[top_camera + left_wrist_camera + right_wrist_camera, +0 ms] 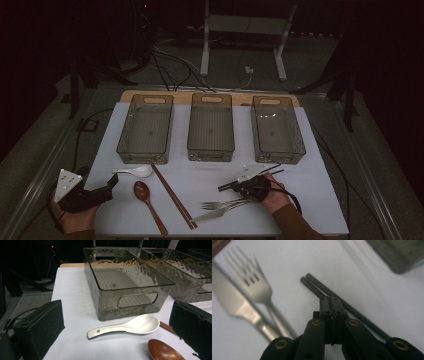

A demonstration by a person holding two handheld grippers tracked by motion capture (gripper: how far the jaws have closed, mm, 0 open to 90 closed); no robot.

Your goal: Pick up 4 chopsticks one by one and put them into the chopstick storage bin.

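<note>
The left gripper (111,182) rests at the near left edge of the bench (210,172), held in the person's left hand (80,220). Its jaws stand wide apart with nothing between them, as the left gripper view shows. Just ahead of it lies the white spoon (130,326), bowl facing up, in front of the left bin (127,282). Beside that spoon lie the wooden spoon (147,197) and the brown chopsticks (172,195), both running diagonally toward the near edge.

At the bench centre stands the middle bin (210,127). Nearer the person, the fork (259,290) and the knife (239,307) lie side by side.

The right gripper (331,302) sits to the right of the fork. Its jaws are fully closed on one another, directly over the black chopsticks (317,286), which lie on the bench beneath the tips. Whether the jaws pinch the chopsticks cannot be determined. The right bin (276,130) stands beyond them.
</note>
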